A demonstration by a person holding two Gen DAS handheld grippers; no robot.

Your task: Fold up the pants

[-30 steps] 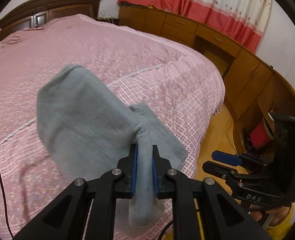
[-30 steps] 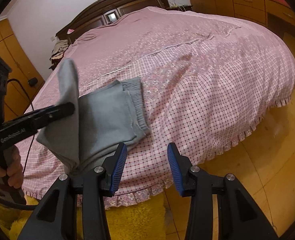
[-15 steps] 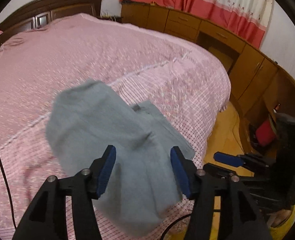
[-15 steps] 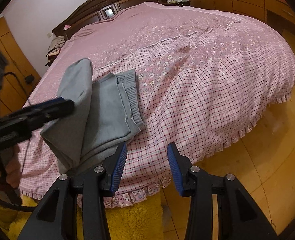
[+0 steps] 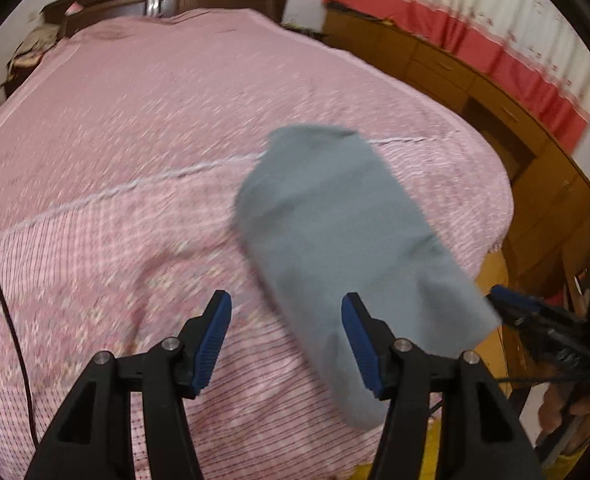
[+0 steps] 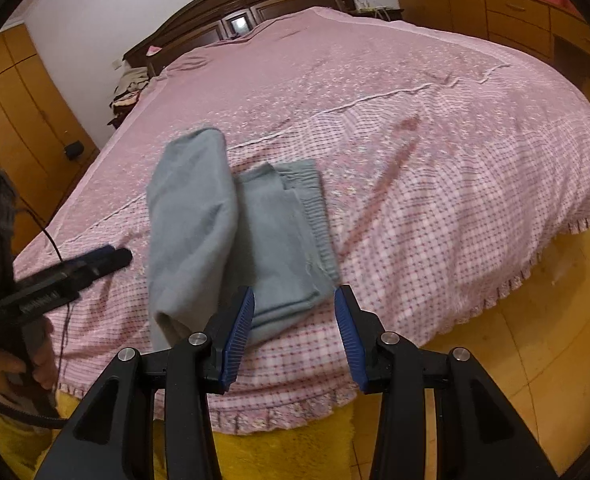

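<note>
- I am seeing the folded grey fleece pants (image 5: 347, 248) smeared by motion in the left wrist view, so their edges are dissolving into the pink checked bedspread (image 5: 127, 168), whose pattern is blurring too.
- My right gripper (image 5: 507, 300) is poking in at that view's right edge, mostly cut off.
- In the right wrist view the left gripper (image 6: 111, 258) is blurring, its jaws unreadable, and the hand (image 6: 39, 360) holding it is half lost at the frame's edge.
- The clutter (image 6: 129, 88) beside the dark wooden headboard (image 6: 255, 4) is staying too small to identify.
</note>
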